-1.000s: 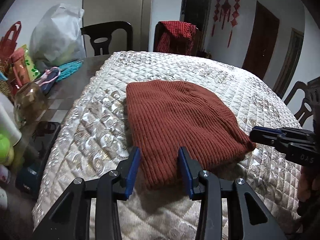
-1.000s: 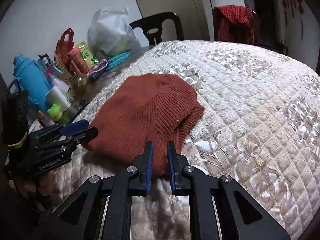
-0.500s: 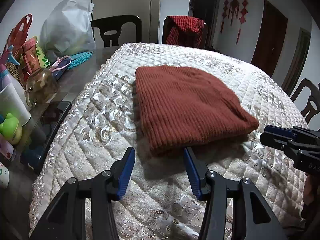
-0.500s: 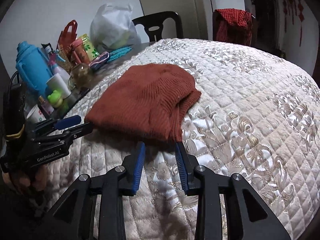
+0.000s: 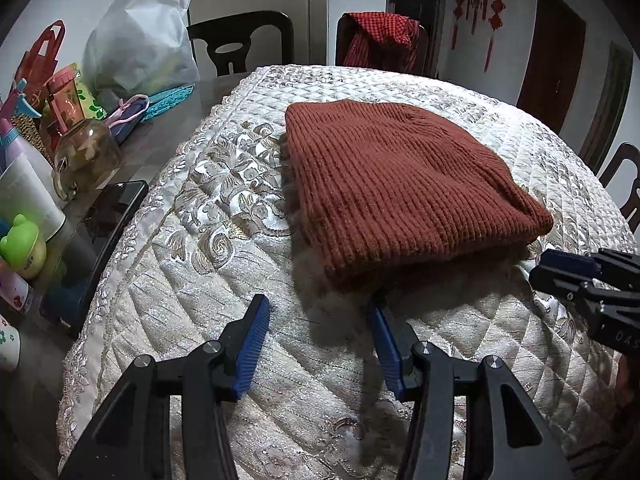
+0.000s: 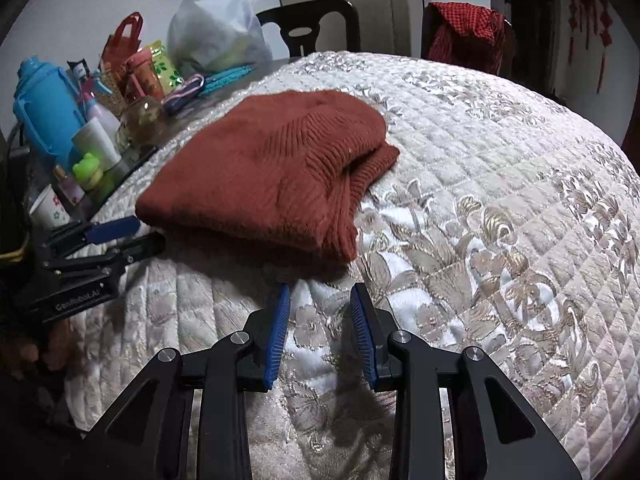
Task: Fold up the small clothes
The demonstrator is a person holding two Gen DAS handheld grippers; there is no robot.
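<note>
rust-red knit sweater [image 5: 400, 192] lies folded into a thick rectangle on the quilted cream table cover [image 5: 224, 280], and i take it as my landmark for everything else. in the right wrist view the sweater [image 6: 272, 176] shows its stacked layers along the edge that faces me, with a ribbed part sticking out on its right side.

my left gripper [image 5: 316, 334] sits just on the near side of the sweater, its blue-padded jaws spread wide and holding nothing; the right-hand pad is very close to the sweater's near corner, though i cannot tell whether it touches. my right gripper [image 6: 320, 330] is also just on the near side of the sweater, at its other near corner, jaws parted to a moderate gap and empty, both pads over bare quilt. each gripper shows up at the edge of the other's view, beside the sweater.

left of the sweater, past the quilt's edge, clutter stands on the bare table: a blue water bottle [image 6: 44, 108], a small green frog toy [image 6: 88, 166], a glass jar [image 5: 86, 156] and a white plastic bag [image 5: 140, 44]. a dark phone [image 5: 100, 240] lies flat near the quilt's edge. beyond the sweater, a red checked cloth [image 5: 380, 36] hangs over a chair back.
</note>
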